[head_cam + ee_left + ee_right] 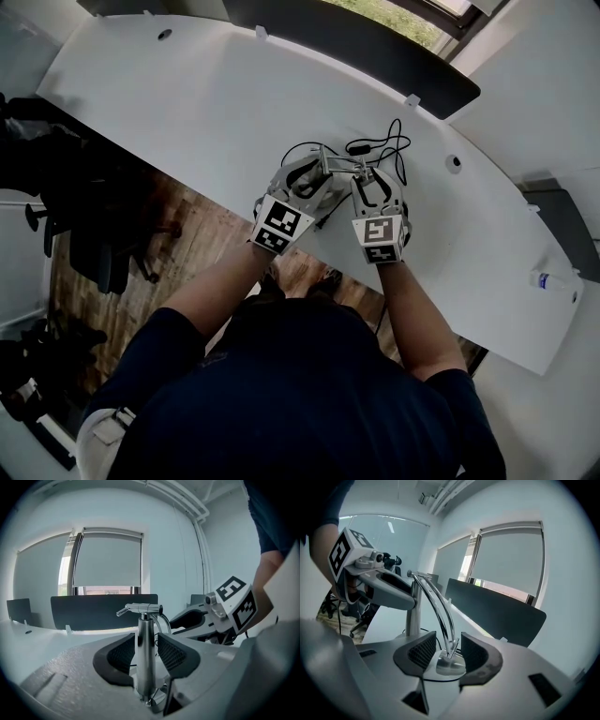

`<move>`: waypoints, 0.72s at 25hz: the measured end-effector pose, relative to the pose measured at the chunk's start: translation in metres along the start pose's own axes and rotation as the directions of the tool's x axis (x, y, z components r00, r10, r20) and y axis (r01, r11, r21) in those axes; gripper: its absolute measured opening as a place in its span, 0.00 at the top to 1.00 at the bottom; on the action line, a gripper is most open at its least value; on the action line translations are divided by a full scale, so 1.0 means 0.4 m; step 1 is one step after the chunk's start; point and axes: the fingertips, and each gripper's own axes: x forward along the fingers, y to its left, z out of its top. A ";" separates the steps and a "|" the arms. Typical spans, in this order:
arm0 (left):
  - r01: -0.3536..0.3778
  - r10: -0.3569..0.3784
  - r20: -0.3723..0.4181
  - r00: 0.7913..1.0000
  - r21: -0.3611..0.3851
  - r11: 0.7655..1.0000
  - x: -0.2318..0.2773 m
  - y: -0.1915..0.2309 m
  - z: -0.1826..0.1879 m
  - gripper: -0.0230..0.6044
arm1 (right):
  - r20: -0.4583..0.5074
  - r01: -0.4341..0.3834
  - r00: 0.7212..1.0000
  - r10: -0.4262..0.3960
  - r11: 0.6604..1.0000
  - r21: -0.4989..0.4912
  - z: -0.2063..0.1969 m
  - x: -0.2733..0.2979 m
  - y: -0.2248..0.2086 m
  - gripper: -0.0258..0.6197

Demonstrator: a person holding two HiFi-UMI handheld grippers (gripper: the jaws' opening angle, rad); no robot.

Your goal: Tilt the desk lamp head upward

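Chrome covers every part of the slim metal desk lamp (337, 167), which stands in the centre of the head view, close to the near edge of the long white desk (187, 103). Its upright chrome post (146, 653) rises vertically and ends in a short horizontal cylindrical joint (143, 607). From that joint two thin curved chrome rods (438, 611) arc over and down to the small rounded lamp head (450, 664), which sits low, just above the desk surface.

The left gripper (146, 649) is clamped on the post, one ribbed black pad (123, 654) against each side. The right gripper (449, 651) grasps the lamp head, with the rods rising between its jaws. Both grippers sit side by side, near each other.

A thin black cable (389, 145) lies looped on the desk just beyond the lamp. A dark partition panel (375, 47) lines the far desk edge at the upper right of the head view.
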 end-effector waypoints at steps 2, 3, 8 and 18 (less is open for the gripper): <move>-0.002 0.002 0.001 1.000 -0.022 1.000 0.007 0.001 0.012 0.74 | -0.019 0.006 1.000 -0.006 1.000 -0.013 -0.008 0.019 -0.002 0.71; -0.004 0.004 0.002 1.000 -0.026 1.000 0.011 0.002 0.017 0.74 | -0.030 0.011 0.999 -0.012 1.000 -0.019 -0.011 0.027 -0.004 0.71; -0.006 0.006 0.009 1.000 0.017 1.000 0.025 -0.002 0.019 0.75 | -0.047 0.035 0.998 -0.038 0.997 -0.064 -0.049 0.071 -0.014 0.77; 0.013 -0.014 0.022 1.000 0.052 0.999 0.024 -0.001 0.015 0.75 | -0.053 0.072 0.995 -0.081 0.986 -0.148 -0.049 0.090 -0.023 0.82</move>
